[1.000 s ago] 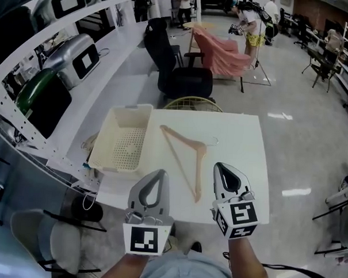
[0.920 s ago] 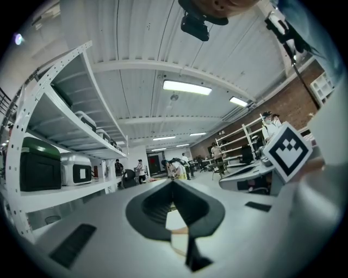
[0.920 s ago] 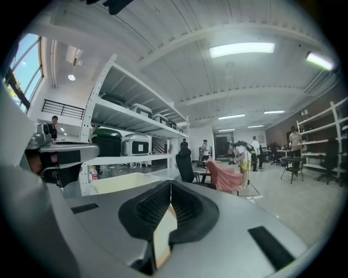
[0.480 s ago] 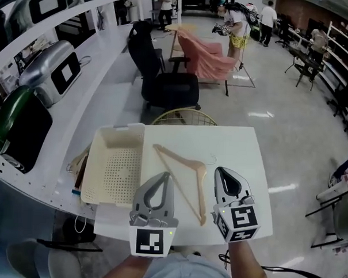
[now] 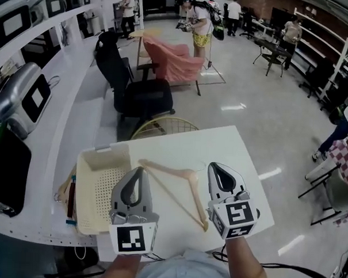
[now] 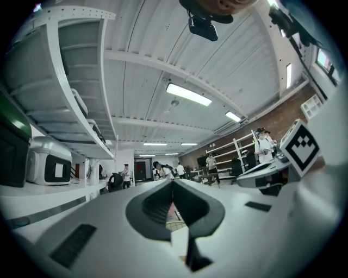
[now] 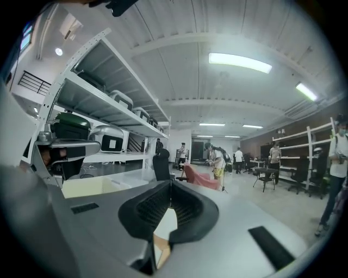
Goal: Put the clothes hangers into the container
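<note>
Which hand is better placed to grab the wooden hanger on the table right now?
Probably the right. The right tongs, shut, hover beside the hanger, by its neck and long arm; the left tongs, also shut, hang nearer the container.

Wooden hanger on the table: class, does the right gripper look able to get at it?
Probably yes. The hanger lies bare beside the right gripper, nothing between them, though its jaws are shut and must open first.

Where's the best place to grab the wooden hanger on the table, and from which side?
Probably the thick arm of the wooden hanger nearest the right gripper, coming from above on its right. It lies flat on the table, so the jaws, now shut, must open and straddle that arm's narrow width.
</note>
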A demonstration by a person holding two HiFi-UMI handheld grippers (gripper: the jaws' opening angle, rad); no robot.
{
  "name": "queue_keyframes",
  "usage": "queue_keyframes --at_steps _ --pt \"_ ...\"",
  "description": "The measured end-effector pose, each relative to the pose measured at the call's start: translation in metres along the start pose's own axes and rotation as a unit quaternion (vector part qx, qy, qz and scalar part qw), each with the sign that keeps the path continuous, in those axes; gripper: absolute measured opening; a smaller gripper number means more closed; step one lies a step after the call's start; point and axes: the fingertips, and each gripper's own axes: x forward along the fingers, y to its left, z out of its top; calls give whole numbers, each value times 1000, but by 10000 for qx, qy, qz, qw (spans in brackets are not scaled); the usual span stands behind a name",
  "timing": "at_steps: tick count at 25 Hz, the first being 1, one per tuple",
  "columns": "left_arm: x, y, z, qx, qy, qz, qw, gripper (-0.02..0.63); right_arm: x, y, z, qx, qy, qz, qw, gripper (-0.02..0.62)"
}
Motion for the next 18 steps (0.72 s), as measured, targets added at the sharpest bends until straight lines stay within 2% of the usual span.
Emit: queue_keyframes --at_steps 2,13,18 --pt "1 4 -4 69 23 -10 10000 12 0 -3 -8 41 140 -45 9999 12" --pt "20 9 -31 -135 475 19 9988 12 32 -1 -75 229 1003 117 9946 12" --pt "20 3 -48 -260 851 -53 9960 12 31 7 -121 490 1550 257 9864 17"
